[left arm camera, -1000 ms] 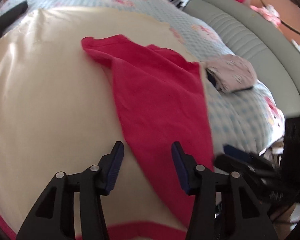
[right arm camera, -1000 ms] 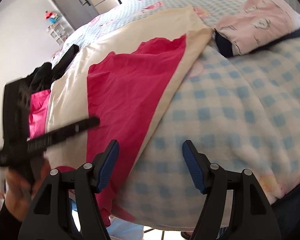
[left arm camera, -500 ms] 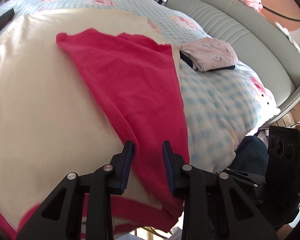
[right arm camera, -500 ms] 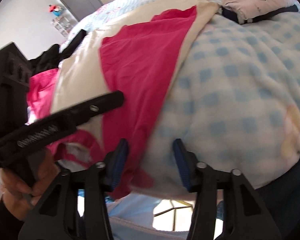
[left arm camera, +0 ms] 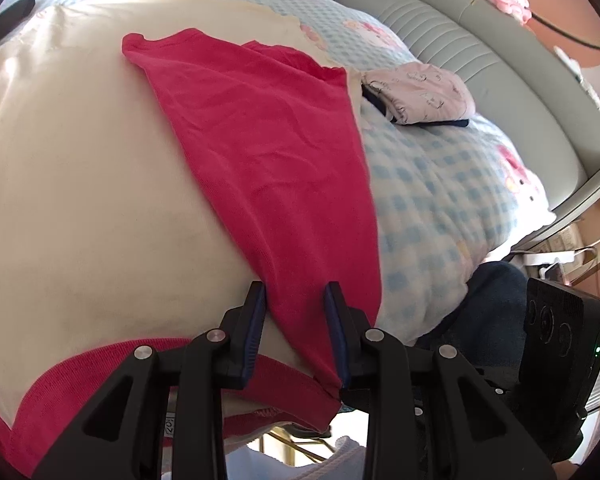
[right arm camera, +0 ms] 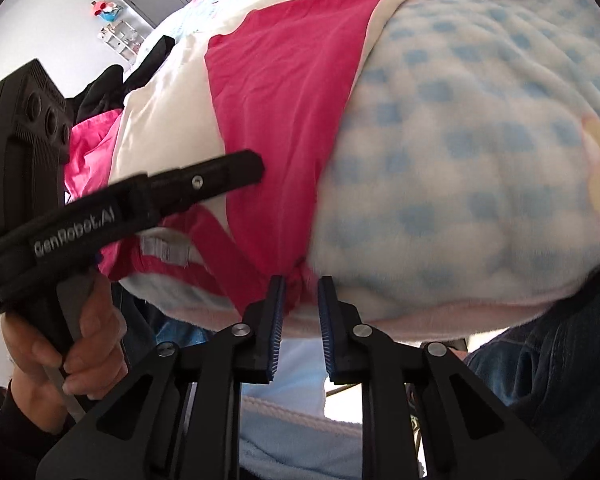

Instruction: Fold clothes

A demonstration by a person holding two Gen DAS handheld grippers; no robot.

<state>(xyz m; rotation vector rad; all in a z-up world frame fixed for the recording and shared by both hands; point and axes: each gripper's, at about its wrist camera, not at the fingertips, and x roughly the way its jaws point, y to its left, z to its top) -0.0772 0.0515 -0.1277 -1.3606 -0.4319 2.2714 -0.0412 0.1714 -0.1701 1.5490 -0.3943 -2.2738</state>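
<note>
Left gripper [left arm camera: 294,298] part-closed, its blue-padded fingers [left arm camera: 256,320] straddling the near hem of the red garment [left arm camera: 268,152], cloth between the pads with a gap still showing, so no firm pinch to be seen; right gripper [right arm camera: 300,292] likewise narrowed at the garment's bunched lower corner [right arm camera: 298,276], pads close on either side, contact impossible to confirm; red garment spread flat along the right edge of a cream cloth [left arm camera: 80,184], running from the near bed edge up to a curved far end; a red-trimmed border of the cream cloth [left arm camera: 100,364] hanging over the bed edge just below the left gripper; blue-checked blanket [left arm camera: 432,208] beneath and to the right; a folded pale pink item [left arm camera: 420,92] lying on the blanket just beyond the garment's far right corner; grey padded headboard [left arm camera: 480,48] behind; in the right wrist view, a hand [right arm camera: 76,344] around the left gripper's handle, dark clothes [right arm camera: 104,84] and a bright pink piece [right arm camera: 88,148] heaped at the far left.
</note>
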